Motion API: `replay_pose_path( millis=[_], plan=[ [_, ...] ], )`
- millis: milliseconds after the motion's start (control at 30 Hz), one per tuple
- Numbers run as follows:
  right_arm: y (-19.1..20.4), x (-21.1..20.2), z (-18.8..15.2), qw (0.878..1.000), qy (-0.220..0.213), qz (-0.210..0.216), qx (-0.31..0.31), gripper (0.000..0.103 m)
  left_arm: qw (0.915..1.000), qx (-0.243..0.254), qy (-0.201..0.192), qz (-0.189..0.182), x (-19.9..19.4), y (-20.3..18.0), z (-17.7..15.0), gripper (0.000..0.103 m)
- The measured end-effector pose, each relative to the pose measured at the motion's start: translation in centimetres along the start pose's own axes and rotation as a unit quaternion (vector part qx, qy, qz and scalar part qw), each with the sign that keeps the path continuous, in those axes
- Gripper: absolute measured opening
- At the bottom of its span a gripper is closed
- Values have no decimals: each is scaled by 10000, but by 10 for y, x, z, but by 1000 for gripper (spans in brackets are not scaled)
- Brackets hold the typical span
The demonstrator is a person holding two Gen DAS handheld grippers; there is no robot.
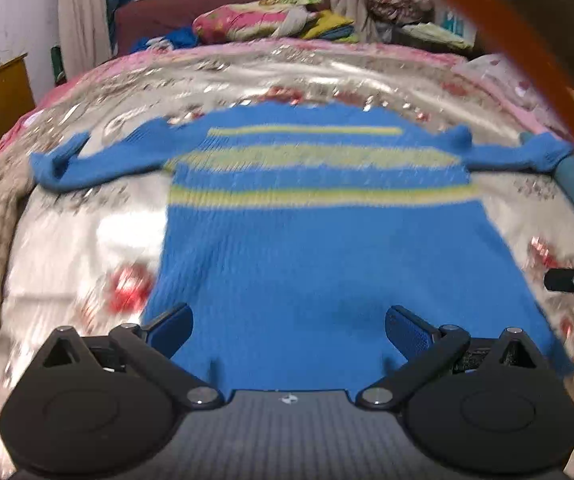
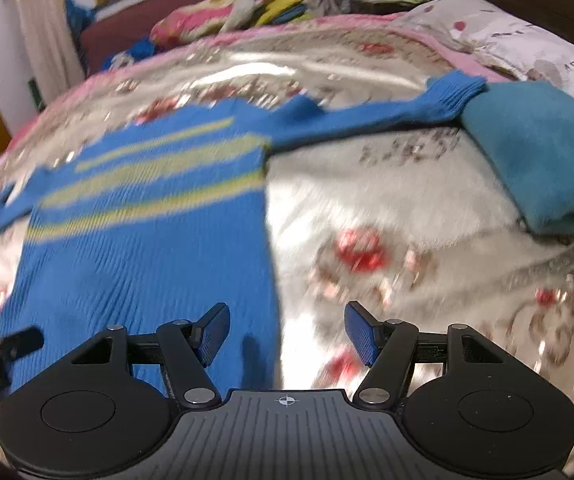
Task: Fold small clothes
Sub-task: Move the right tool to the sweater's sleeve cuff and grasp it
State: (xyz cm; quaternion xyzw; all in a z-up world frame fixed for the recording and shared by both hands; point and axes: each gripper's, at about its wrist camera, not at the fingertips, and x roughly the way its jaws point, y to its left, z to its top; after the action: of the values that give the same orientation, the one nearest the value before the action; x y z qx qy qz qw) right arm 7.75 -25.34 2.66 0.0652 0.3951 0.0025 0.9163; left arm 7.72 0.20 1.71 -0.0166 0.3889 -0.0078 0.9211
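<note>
On the flowered bedspread (image 1: pixel 87 248) the blue striped sweater (image 1: pixel 307 256) lies flat, back up or front up I cannot tell, with both sleeves stretched out sideways, which is the spread a first fold needs. The left gripper (image 1: pixel 289 330) hangs over the hem with its jaws wide apart and empty; the right gripper (image 2: pixel 287 334) straddles the sweater's right edge, likewise parted (both views are motion-blurred). A folded teal garment (image 2: pixel 543 160) sits beside the right cuff, probably set aside as finished.
</note>
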Motion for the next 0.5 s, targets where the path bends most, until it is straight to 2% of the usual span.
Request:
replay_pose_path(
  millis=[167, 333, 500],
  plan=[
    [-28, 17, 34, 9992, -175, -82, 337, 64, 9999, 112, -20, -77, 23, -17, 21, 103],
    [-42, 33, 43, 9988, -118, 10, 484, 64, 9995, 282, 32, -118, 48, -37, 28, 103],
    [-42, 41, 43, 9988, -76, 112, 470, 63, 9985, 305, 423, -164, 67, -41, 23, 103]
  ],
)
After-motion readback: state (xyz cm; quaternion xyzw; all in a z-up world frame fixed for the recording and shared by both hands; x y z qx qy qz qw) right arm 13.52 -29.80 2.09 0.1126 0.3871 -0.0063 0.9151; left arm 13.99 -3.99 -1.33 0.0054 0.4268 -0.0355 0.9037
